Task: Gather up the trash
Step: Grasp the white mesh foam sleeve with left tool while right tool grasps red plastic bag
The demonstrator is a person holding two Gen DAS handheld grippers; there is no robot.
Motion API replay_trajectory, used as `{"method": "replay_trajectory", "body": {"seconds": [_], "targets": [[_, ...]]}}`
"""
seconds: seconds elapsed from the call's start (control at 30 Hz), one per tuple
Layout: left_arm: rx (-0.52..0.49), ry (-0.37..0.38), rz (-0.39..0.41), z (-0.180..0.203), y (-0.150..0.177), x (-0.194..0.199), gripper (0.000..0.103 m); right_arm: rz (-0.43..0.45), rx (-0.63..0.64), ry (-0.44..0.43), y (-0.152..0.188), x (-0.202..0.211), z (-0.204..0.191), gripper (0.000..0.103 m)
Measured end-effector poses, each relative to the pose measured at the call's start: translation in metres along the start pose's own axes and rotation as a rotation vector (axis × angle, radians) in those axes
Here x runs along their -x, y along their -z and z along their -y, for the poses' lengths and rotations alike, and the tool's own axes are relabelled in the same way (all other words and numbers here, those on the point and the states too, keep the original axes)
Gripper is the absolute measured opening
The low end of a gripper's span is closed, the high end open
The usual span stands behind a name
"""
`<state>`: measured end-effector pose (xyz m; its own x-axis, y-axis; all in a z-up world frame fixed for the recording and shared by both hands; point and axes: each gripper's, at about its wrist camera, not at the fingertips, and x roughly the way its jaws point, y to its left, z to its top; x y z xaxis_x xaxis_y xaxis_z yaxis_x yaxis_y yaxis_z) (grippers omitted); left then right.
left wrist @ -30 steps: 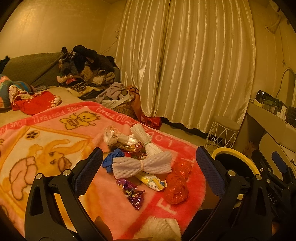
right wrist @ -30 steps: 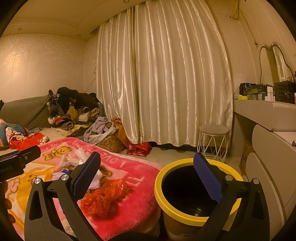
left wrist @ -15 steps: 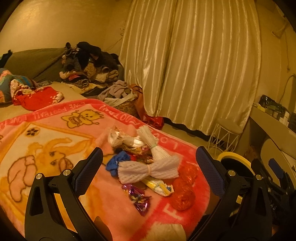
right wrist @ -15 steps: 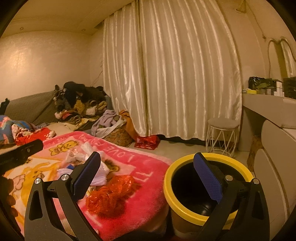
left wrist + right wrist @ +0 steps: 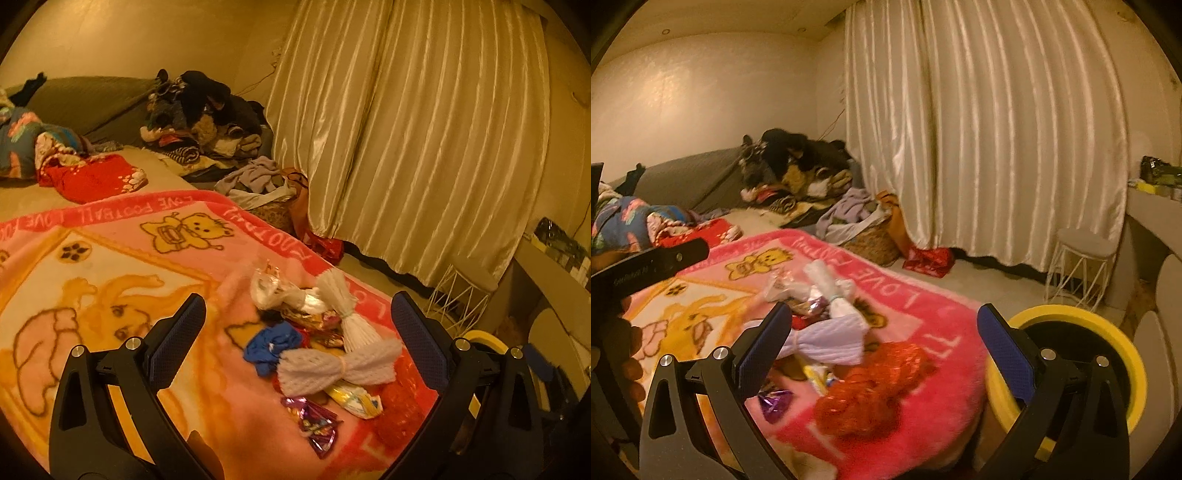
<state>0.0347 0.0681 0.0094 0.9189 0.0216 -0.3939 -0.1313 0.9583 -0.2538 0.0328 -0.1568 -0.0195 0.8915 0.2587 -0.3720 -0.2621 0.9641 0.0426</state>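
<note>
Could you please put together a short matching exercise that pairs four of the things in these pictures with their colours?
Things:
1. crumpled mesh
2. bin rim
3. foil wrapper
4. crumpled cloth

Colours:
A. blue
B. yellow
C. red
D. purple

Pairs: 1-C, 2-B, 3-D, 4-A

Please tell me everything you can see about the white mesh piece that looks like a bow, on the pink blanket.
The white mesh bow looks like soft foam netting, pinched at its middle by a thin band so both ends fan out. It lies flat on the pink blanket, within the trash pile. A blue scrap touches its left end, a yellow-white wrapper pokes out beneath it, and a second white bundle lies just behind. No gripper touches it.
</note>
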Motion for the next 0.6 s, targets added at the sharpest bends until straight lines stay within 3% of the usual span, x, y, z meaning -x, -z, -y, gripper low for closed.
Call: {"method": "replay_trajectory", "body": {"seconds": [0.13, 0.27, 0.43, 0.6], "targets": [[-0.003, -0.002, -0.015, -0.014, 0.001, -0.012, 0.093, -0.042, 0.01, 0.014, 0.001, -0.018, -0.01, 0.097], [-0.017, 0.048, -0.079, -0.024, 0.01, -0.034, 0.093, -0.098, -0.022, 0.046, 0.007, -0.038, -0.006, 0.097], [-0.026, 0.087, -0.178, -0.025, 0.026, -0.058, 0.092, -0.247, -0.096, 0.107, 0.019, -0.069, 0.012, 0.097], [-0.052, 0.136, -0.251, -0.018, 0.042, -0.074, 0.078, -0.364, -0.201, 0.102, 0.03, -0.096, 0.03, 0.097]]}}
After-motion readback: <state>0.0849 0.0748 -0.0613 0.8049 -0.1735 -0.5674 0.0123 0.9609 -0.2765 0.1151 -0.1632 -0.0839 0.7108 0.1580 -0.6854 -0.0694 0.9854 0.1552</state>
